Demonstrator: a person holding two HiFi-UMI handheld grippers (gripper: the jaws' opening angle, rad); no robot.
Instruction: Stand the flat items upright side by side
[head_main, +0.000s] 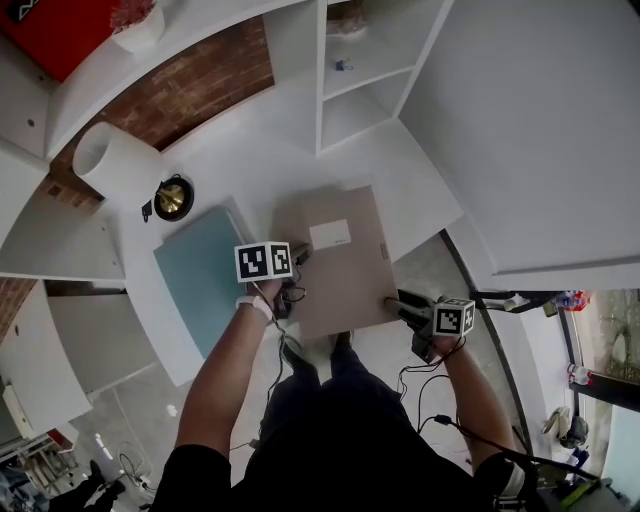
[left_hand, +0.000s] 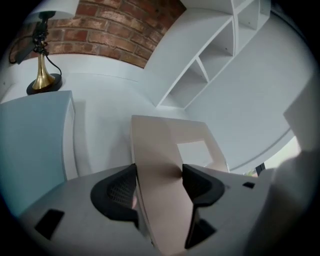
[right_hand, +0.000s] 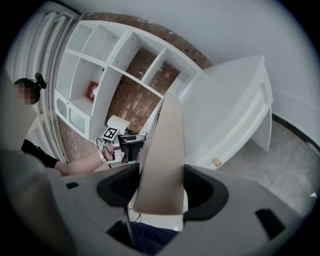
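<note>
Both your tongs are on the beige book (head_main: 345, 275), which sits front-centre over the white counter (head_main: 255, 140).

- Left tongs (left_hand: 159, 172): jaws stand wide and the book's near-left edge fills the gap. Both pads sit against its faces, so it's gripped.
- Right tongs (right_hand: 161, 175): jaws about half open and clamped on the near-right corner. The left-hand pad's contact is partly hidden behind the cover, but there's no visible gap on either side.
- Your right gripper view shows the book edge-on, rising up and away from you, so it's tilted rather than lying flat. It's not upright either. I can't tell whether the far edge touches the counter.
- The white label (head_main: 330, 234) is on the upper face, toward the far edge.
- The light-blue book (head_main: 200, 275) lies flat on the counter just left of the beige one. There's a narrow strip of counter between them and neither of your tongs touches it.
- The lamp (head_main: 172, 198), brass base and white shade, is behind the blue book near the brick wall.
- The white shelf unit (head_main: 365, 70) stands at the back of the counter, beyond the beige book.
</note>
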